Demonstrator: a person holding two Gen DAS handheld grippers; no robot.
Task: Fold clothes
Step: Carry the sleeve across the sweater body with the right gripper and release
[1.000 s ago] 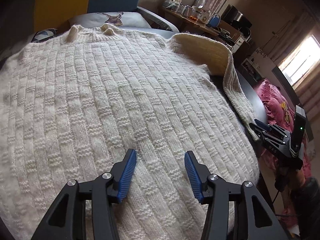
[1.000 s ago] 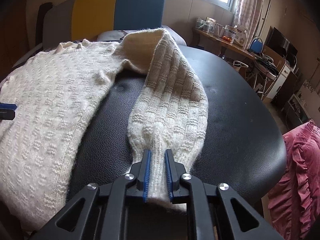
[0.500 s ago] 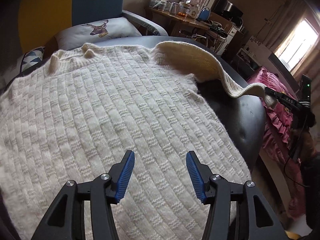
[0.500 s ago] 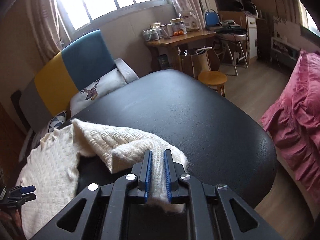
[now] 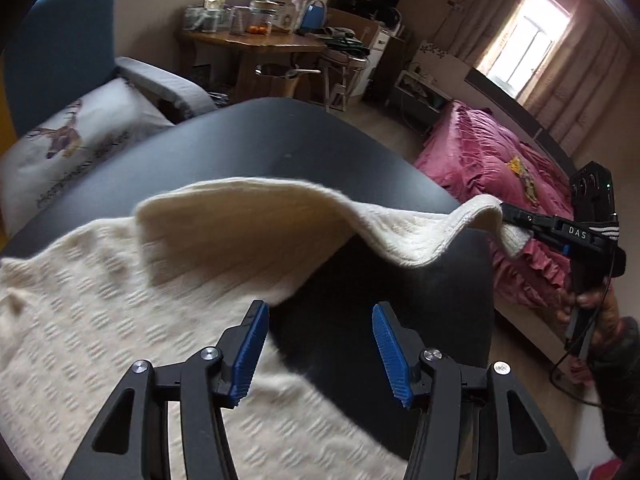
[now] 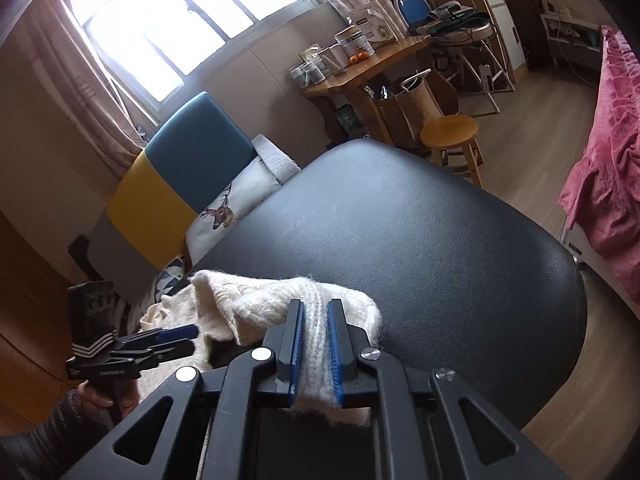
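A cream knit sweater (image 5: 100, 320) lies spread on a black padded table (image 5: 320, 148). Its sleeve (image 5: 280, 216) is lifted off the table and stretched to the right. My right gripper (image 6: 316, 316) is shut on the sleeve cuff (image 6: 316, 344) and holds it above the table; it also shows in the left wrist view (image 5: 516, 220) at the right. My left gripper (image 5: 318, 344) is open and empty, hovering over the sweater's right edge below the raised sleeve. It shows in the right wrist view (image 6: 176, 340) at the lower left.
A sofa with a blue and yellow back (image 6: 176, 168) and a deer cushion (image 5: 72, 136) stands behind the table. A wooden desk (image 5: 256, 40) with jars, a wooden stool (image 6: 450, 132) and a bed with a pink cover (image 5: 500, 172) lie beyond the table's far and right edges.
My right gripper has lifted the sleeve higher and pulled it out to the right. My left gripper has swung right, from over the sweater body to its right edge, still open.
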